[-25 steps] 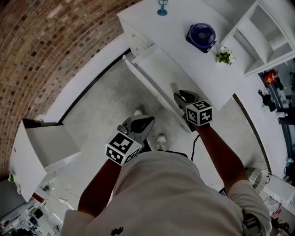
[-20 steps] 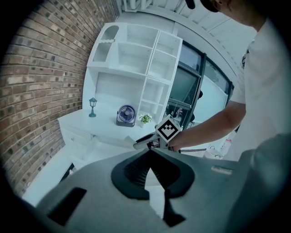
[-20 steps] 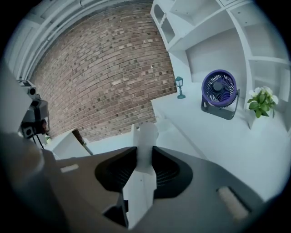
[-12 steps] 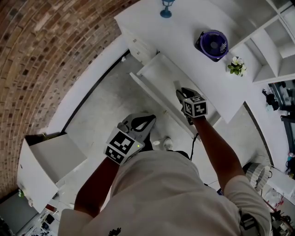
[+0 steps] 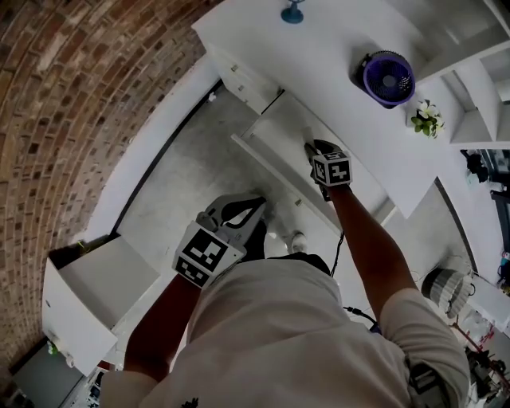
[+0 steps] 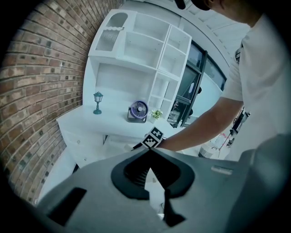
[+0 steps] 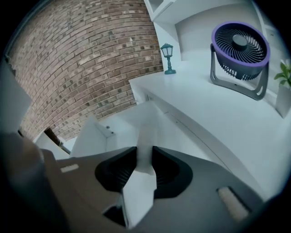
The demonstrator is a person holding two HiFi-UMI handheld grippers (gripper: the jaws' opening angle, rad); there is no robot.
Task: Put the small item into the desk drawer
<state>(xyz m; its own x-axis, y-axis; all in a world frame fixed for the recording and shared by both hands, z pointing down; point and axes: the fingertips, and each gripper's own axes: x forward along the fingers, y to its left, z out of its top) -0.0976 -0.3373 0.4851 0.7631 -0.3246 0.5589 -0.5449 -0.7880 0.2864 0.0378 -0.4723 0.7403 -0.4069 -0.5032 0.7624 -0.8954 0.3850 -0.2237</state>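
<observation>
The desk drawer (image 5: pixel 280 135) stands pulled out under the white desk top (image 5: pixel 319 64). My right gripper (image 5: pixel 312 150) hangs over the drawer's near part, shut on a small flat white item (image 7: pixel 146 136) that sticks out past the jaws. In the right gripper view the drawer's inside (image 7: pixel 119 125) lies just below the item. My left gripper (image 5: pixel 259 203) is held lower, over the floor in front of the desk. Its jaws meet at the tips with nothing between them, and in its own view the left gripper (image 6: pixel 149 152) faces the desk and the right arm.
A purple fan (image 5: pixel 388 78), a teal lamp figurine (image 5: pixel 292 11) and a small plant (image 5: pixel 427 118) stand on the desk, with a white shelf unit (image 6: pixel 145 50) behind. A brick wall (image 5: pixel 72 96) runs left. A second open white drawer unit (image 5: pixel 96 287) stands at lower left.
Both hands have moved toward the desk. The right gripper, still holding the white item, has come down over the open drawer. The left gripper stays shut.
</observation>
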